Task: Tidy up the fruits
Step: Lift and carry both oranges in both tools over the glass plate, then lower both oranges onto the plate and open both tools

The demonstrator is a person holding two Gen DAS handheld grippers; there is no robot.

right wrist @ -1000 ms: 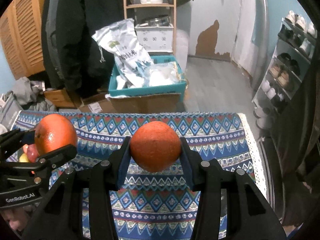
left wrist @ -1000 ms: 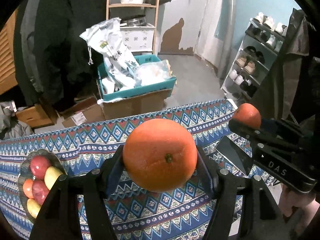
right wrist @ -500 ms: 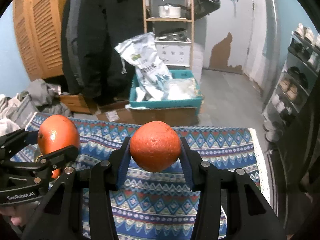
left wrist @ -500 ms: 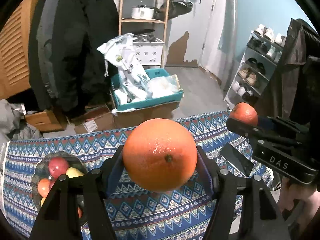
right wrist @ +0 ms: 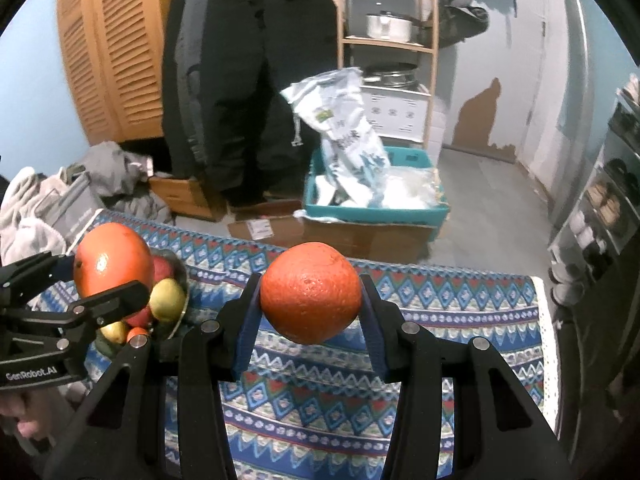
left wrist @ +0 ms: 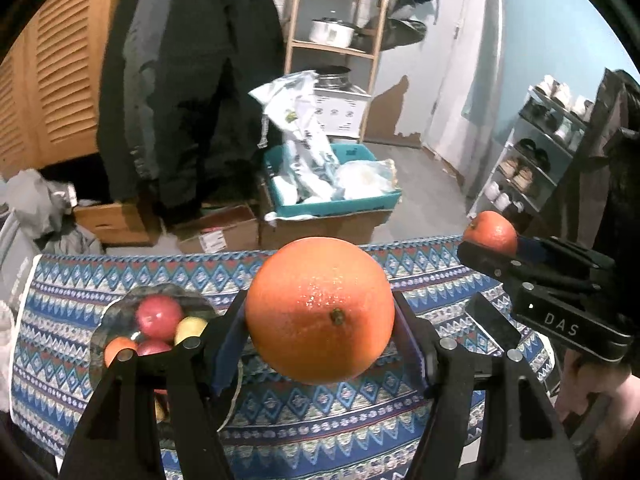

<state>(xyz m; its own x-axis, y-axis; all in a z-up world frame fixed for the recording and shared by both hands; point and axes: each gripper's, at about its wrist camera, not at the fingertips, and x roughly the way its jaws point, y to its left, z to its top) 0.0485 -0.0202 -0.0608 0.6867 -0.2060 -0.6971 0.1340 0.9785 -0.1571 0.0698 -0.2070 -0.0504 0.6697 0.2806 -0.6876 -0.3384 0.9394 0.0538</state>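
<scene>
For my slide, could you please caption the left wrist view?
Left gripper holds an orange above the patterned tablecloth, beside the fruit bowl.

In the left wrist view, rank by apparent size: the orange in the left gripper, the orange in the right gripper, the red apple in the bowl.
1. Left gripper's orange, nearest the camera.
2. Red apple and right gripper's orange: about alike.

Pale blue walls [right wrist: 500, 20], grey floor [right wrist: 484, 184], louvered wooden doors [right wrist: 108, 48], wooden shelf unit [right wrist: 388, 40], shoe rack [left wrist: 536, 152], patterned tablecloth [right wrist: 440, 320]
</scene>
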